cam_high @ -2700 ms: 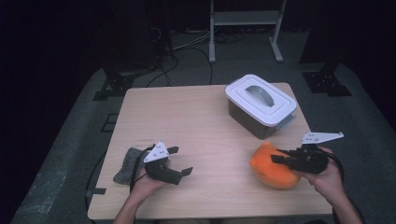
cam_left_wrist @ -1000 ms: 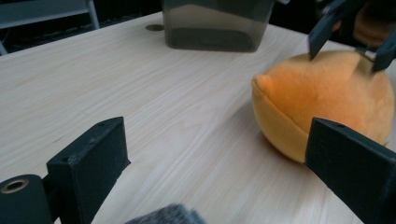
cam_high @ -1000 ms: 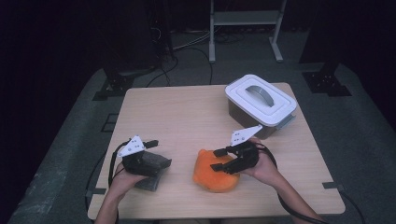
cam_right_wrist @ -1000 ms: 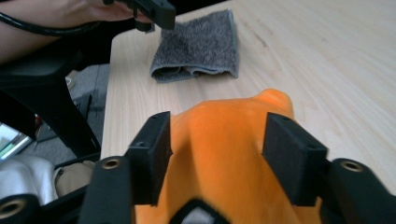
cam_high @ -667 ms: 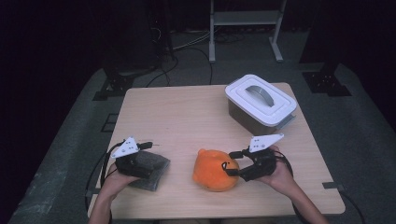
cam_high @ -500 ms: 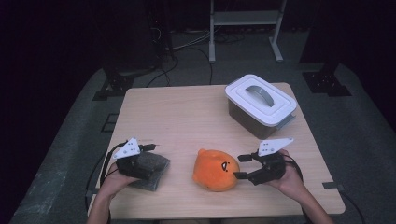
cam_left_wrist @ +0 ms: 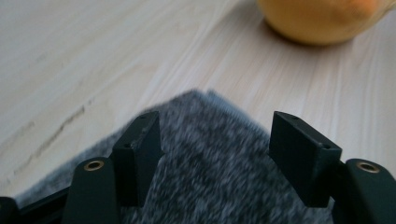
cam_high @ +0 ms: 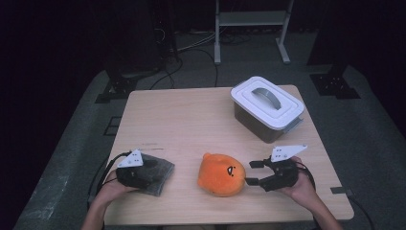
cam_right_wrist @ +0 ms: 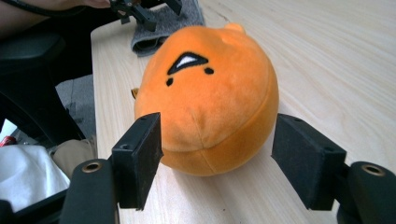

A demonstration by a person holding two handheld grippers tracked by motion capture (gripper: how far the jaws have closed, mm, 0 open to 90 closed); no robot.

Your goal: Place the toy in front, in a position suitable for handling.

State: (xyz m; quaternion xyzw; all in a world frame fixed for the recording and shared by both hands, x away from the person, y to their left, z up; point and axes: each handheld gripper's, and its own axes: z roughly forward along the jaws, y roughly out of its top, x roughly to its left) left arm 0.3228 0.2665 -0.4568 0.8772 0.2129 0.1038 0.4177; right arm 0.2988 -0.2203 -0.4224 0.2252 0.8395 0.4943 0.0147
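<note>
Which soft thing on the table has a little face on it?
The round orange plush toy has the face, near the right tool. The other soft thing, the flat grey cloth under the left tool, has none.

An orange plush toy [cam_high: 221,174] with a small black-and-white face mark lies on a pale wood-grain table [cam_high: 191,120]. A mottled grey cloth [cam_high: 158,171] lies to its left. A dark grey box [cam_high: 266,109] has a white lid. Both grippers' fingers [cam_right_wrist: 140,154] are black.
</note>
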